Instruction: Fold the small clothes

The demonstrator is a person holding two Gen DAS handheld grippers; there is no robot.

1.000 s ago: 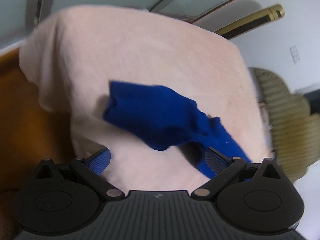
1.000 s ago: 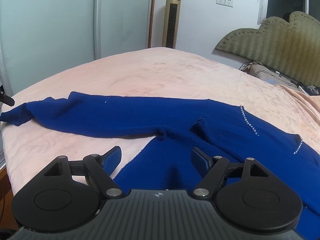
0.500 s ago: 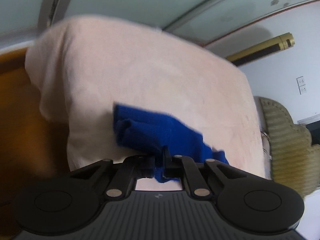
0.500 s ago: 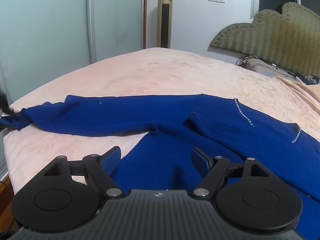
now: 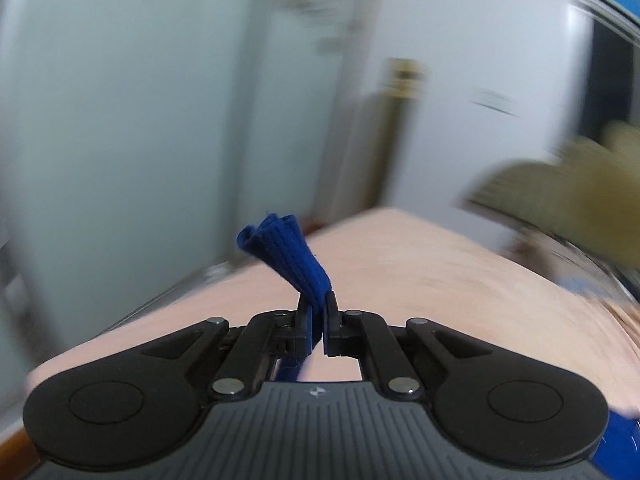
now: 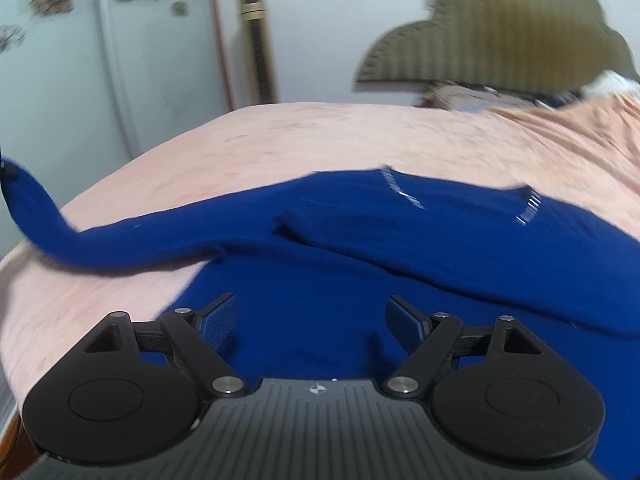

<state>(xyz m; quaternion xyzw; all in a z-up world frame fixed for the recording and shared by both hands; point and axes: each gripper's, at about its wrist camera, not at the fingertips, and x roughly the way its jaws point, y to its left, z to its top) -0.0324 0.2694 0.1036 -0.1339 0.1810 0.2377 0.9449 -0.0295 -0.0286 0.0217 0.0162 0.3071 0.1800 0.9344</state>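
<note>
Left claw (image 5: 319,312): jaws closed tight on the ribbed cuff (image 5: 286,256) of the blue sweater; the cuff end fans out above the fingertips, clear of the bed.
Left claw fingers (image 5: 331,326): pressed together with only the fabric between them.
Right claw (image 6: 312,318): jaws spread wide, gripping nothing; it is held low over the body of the blue sweater (image 6: 360,272).
Right claw fingers (image 6: 218,316): both above blue fabric; contact with the fabric cannot be determined.
Sweater body: spread flat on the bed, extending from the near edge toward the right side.
Sleeve (image 6: 100,236): runs from the body toward the left edge of the bed, then rises off the sheet at its far end (image 6: 24,192).
Trim (image 6: 402,192): two short rows of pale studs near the shoulder area.
Bed sheet (image 6: 320,136): pale pink, wrinkled, covering the whole bed.
Headboard (image 6: 500,32): olive, scalloped, at the far right end of the bed.
Tower fan (image 6: 256,44): gold, upright beyond the far edge of the bed.
Wardrobe doors (image 6: 60,60): pale, with a floral print, to the left.
Left view: strongly motion-blurred beyond the claw.
</note>
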